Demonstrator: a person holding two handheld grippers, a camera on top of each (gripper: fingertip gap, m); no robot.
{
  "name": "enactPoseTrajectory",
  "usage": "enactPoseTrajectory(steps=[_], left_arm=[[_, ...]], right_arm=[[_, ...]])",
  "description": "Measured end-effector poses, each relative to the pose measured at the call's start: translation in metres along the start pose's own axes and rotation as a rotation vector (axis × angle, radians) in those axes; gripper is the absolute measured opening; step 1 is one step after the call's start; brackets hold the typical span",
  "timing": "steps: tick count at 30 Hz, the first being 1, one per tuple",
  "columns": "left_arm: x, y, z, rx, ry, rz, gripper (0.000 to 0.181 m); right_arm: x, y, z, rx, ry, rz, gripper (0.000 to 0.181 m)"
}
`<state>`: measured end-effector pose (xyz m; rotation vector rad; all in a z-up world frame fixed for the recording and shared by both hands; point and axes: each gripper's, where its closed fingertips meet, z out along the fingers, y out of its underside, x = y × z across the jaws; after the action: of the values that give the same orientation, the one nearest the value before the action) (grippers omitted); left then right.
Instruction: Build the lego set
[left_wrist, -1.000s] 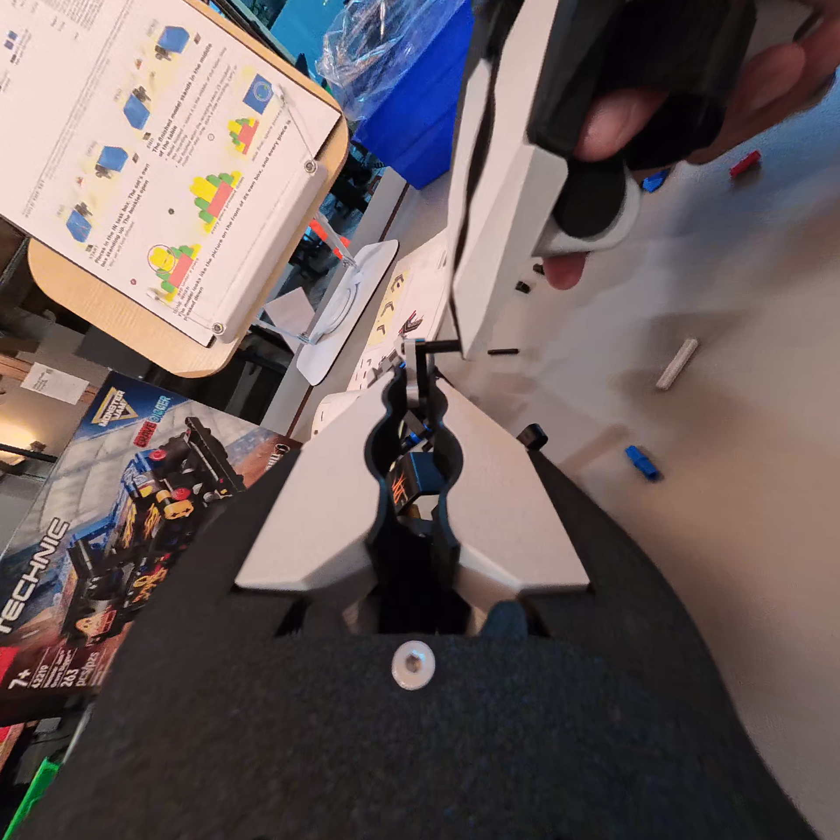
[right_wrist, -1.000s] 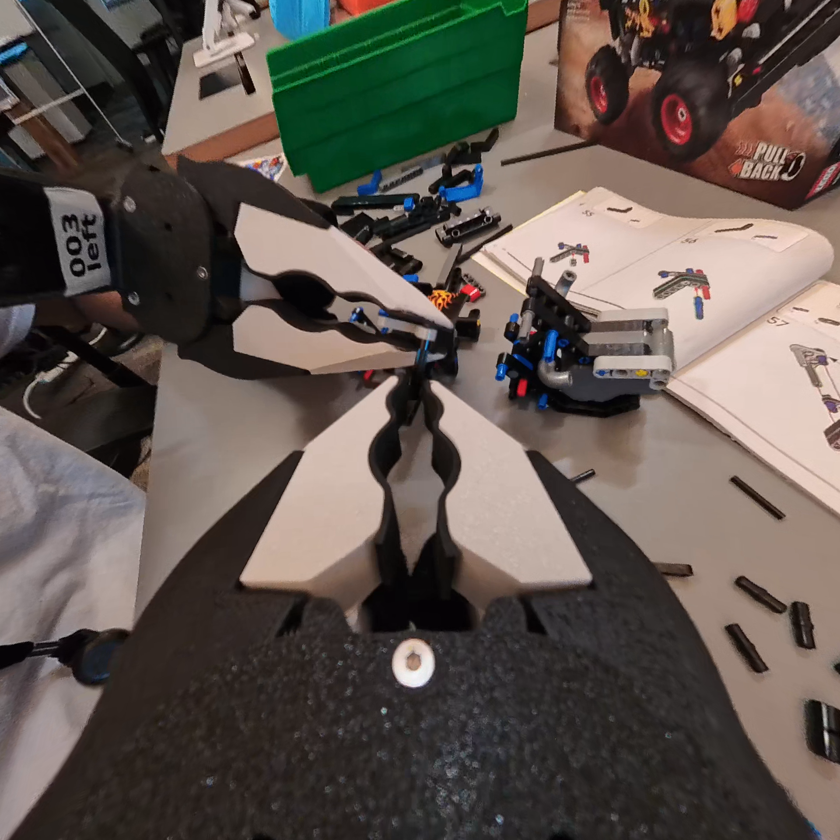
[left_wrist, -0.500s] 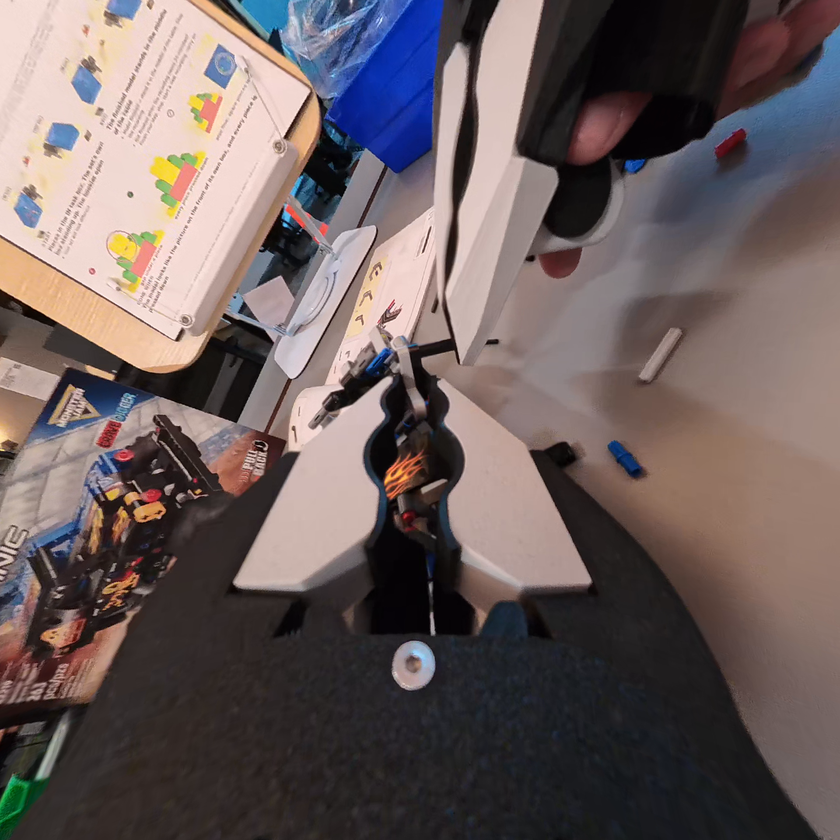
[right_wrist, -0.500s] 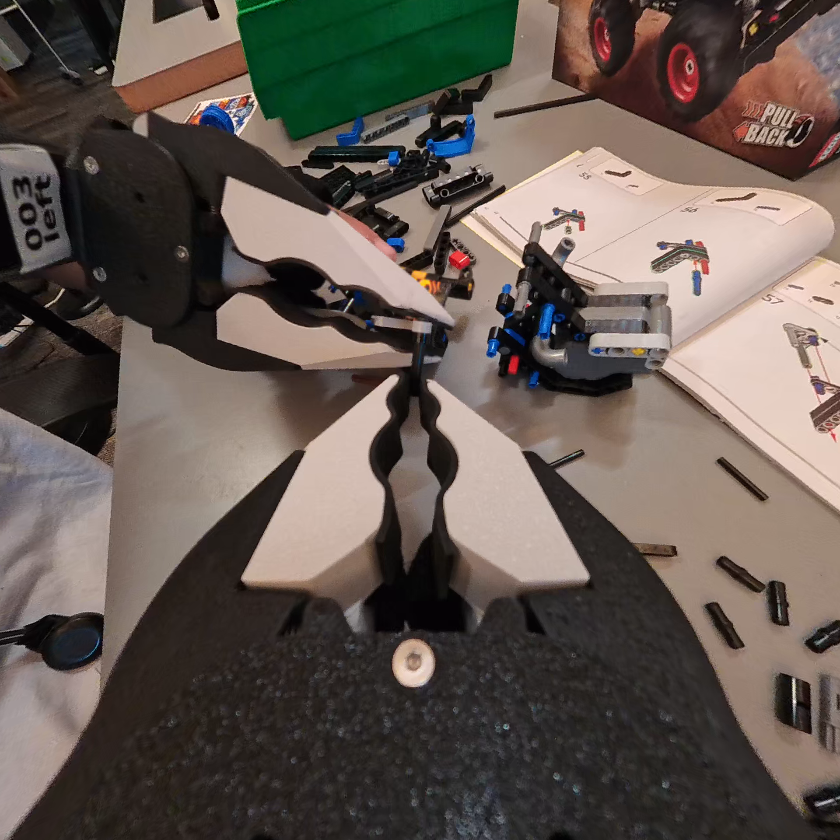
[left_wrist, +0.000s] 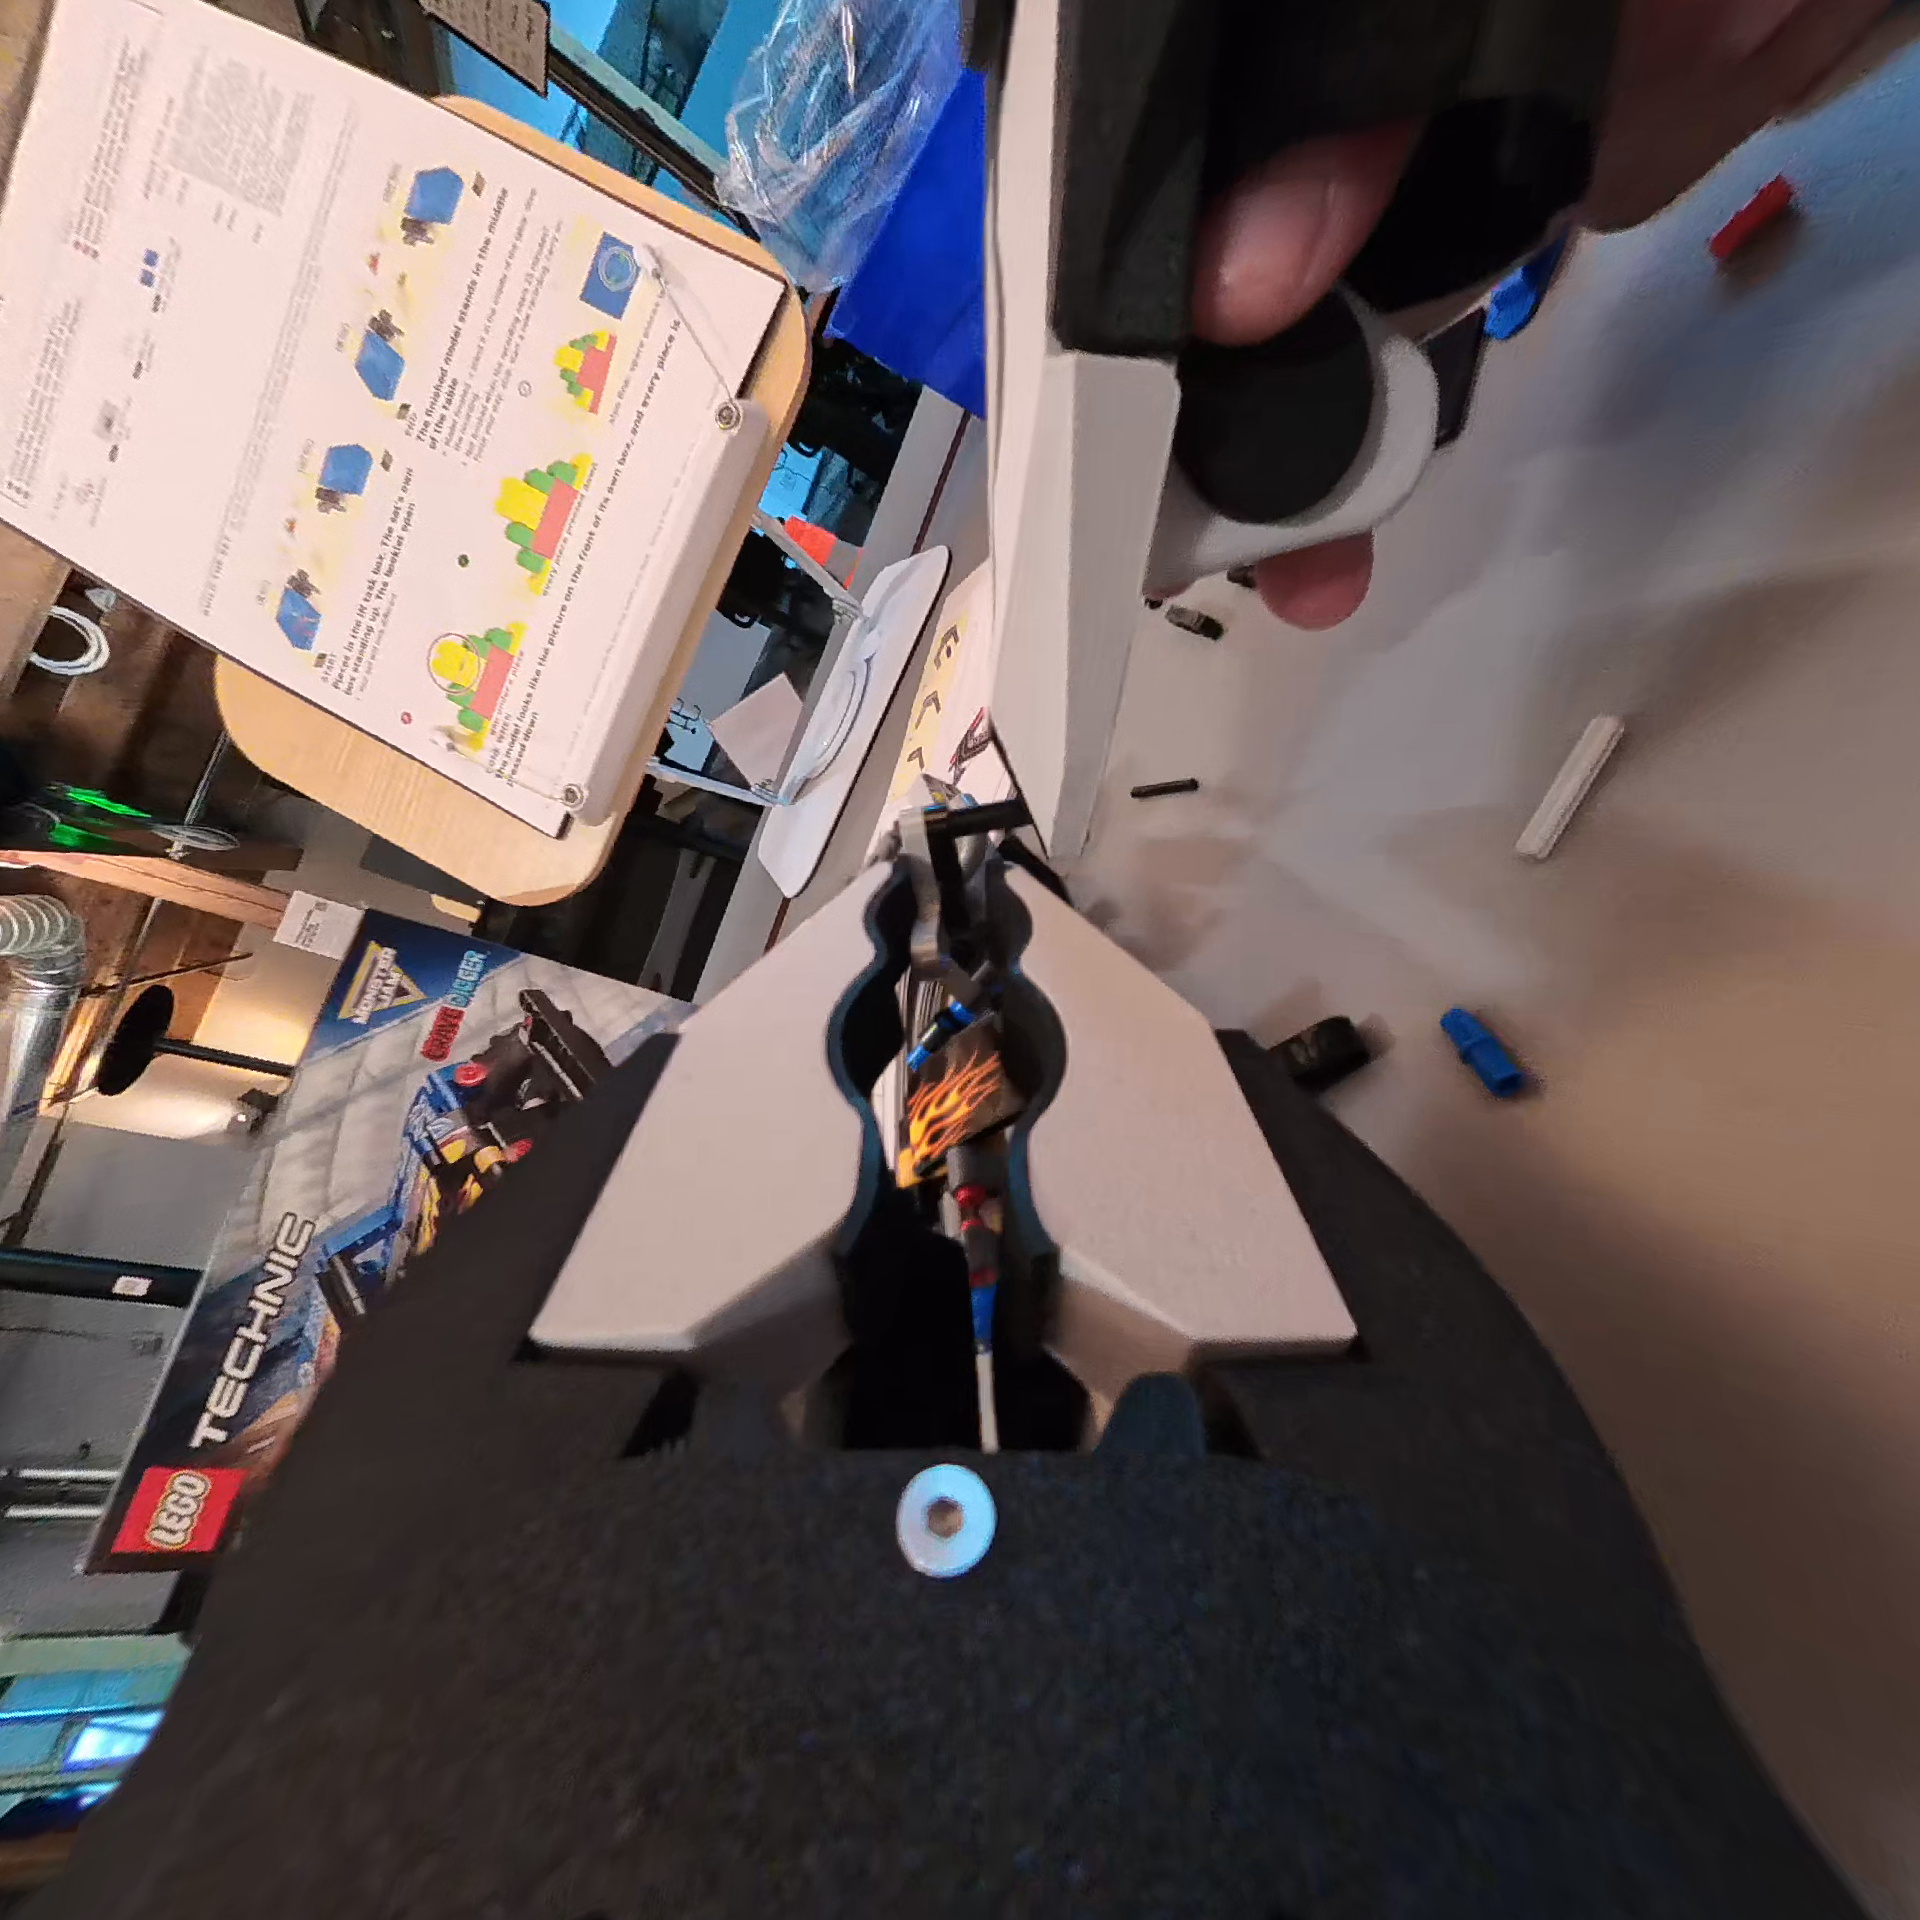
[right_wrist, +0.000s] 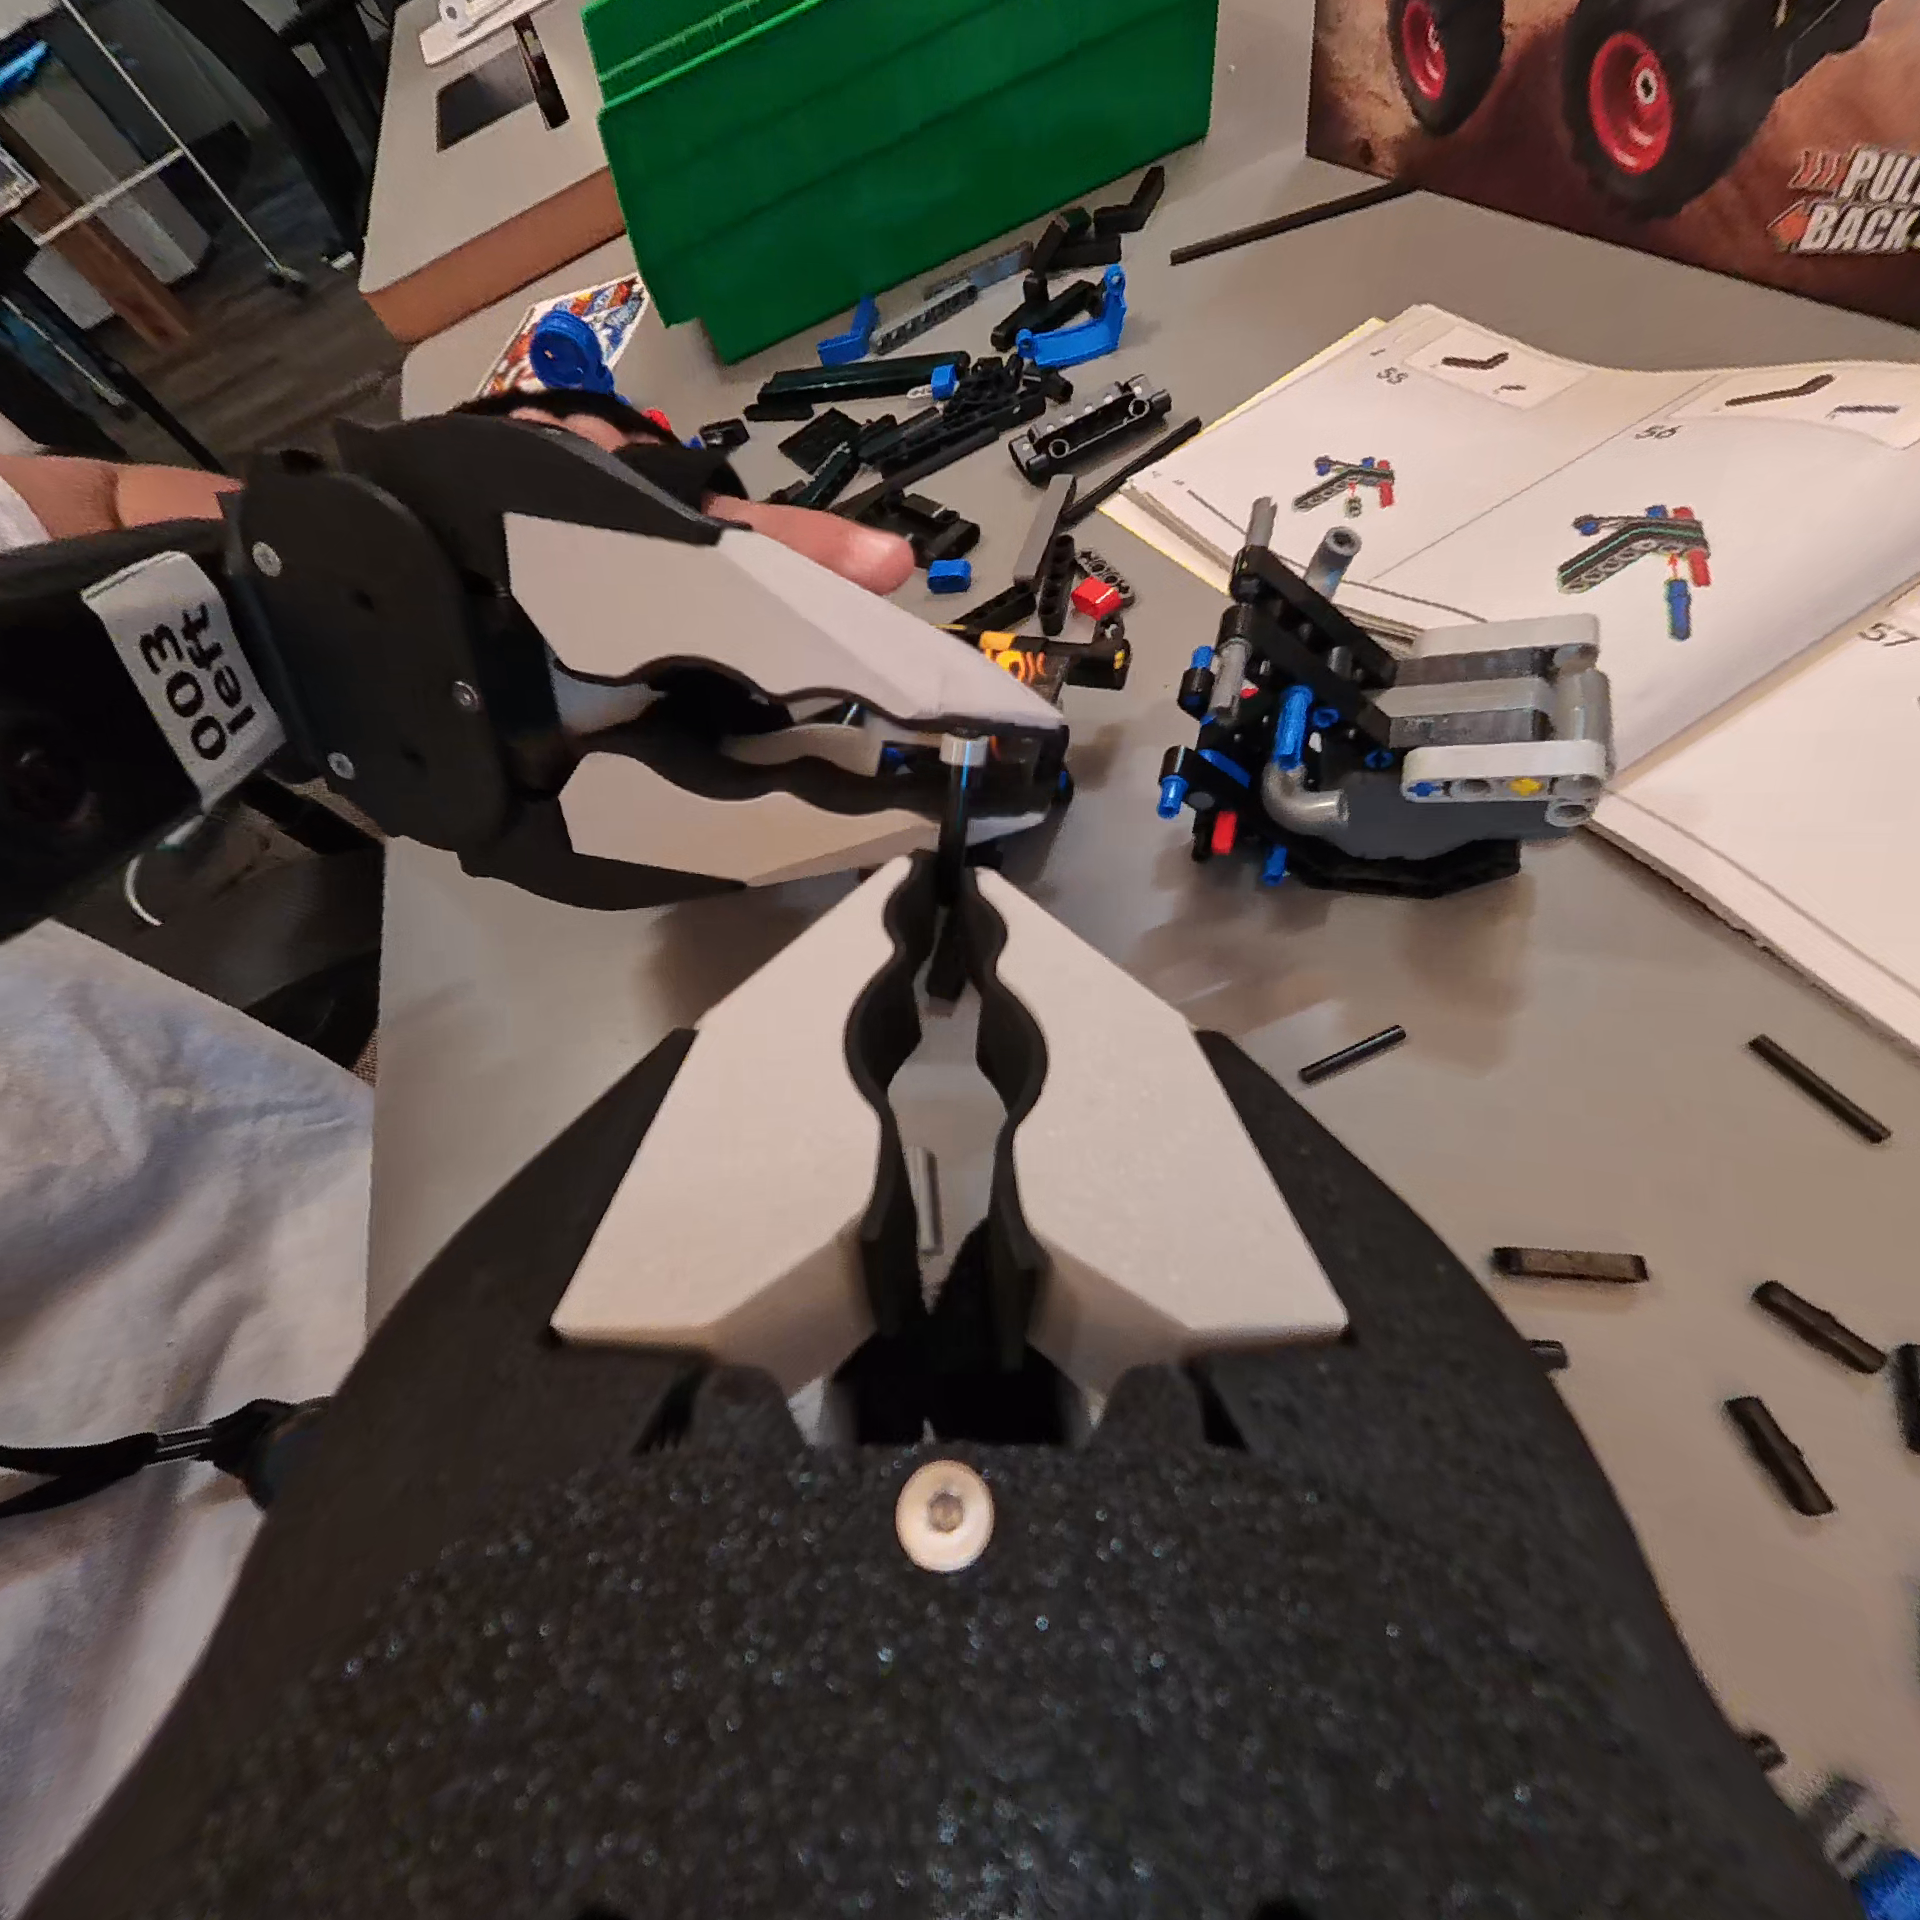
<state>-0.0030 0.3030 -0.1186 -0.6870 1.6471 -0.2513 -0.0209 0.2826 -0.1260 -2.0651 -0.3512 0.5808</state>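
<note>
Left wrist view: left tool (left_wrist: 940, 883) is clamping a small flame-printed subassembly (left_wrist: 951, 1101) between its fingers, presenting one end forward so the black axle (left_wrist: 977, 816) can enter from the side; right tool (left_wrist: 1049, 810) is sitting just ahead, tip at that axle. Right wrist view: right tool (right_wrist: 940, 883) is closed on the black axle (right_wrist: 961, 821), pushing it straight ahead into the held piece. Partly built chassis (right_wrist: 1392, 727) is waiting ahead-right on the worktop (right_wrist: 1403, 956), beside the open instruction booklet (right_wrist: 1558, 499).

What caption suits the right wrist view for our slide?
Right gripper pushes a black axle into the flame-decorated piece clamped by the left gripper, beside the partly built chassis.
</note>
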Motion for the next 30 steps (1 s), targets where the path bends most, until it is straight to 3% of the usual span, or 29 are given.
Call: enactPoseTrajectory(steps=[1, 10, 20, 30], left_arm=[[0.0, 0.0, 0.0, 0.0, 0.003, -0.007, 0.009], [-0.009, -0.005, -0.006, 0.011, -0.039, 0.021, 0.007], [-0.001, 0.0, -0.007, -0.032, -0.039, 0.119, 0.007], [0.0, 0.0, -0.006, -0.048, -0.022, 0.099, 0.007]], right_arm=[[-0.001, 0.0, 0.0, -0.003, -0.002, 0.0, 0.003], [-0.008, -0.01, -0.002, 0.079, -0.058, 0.063, 0.002], [-0.006, -0.002, 0.002, 0.048, -0.066, 0.055, 0.001], [-0.007, -0.004, 0.001, 0.058, -0.072, 0.045, 0.001]])
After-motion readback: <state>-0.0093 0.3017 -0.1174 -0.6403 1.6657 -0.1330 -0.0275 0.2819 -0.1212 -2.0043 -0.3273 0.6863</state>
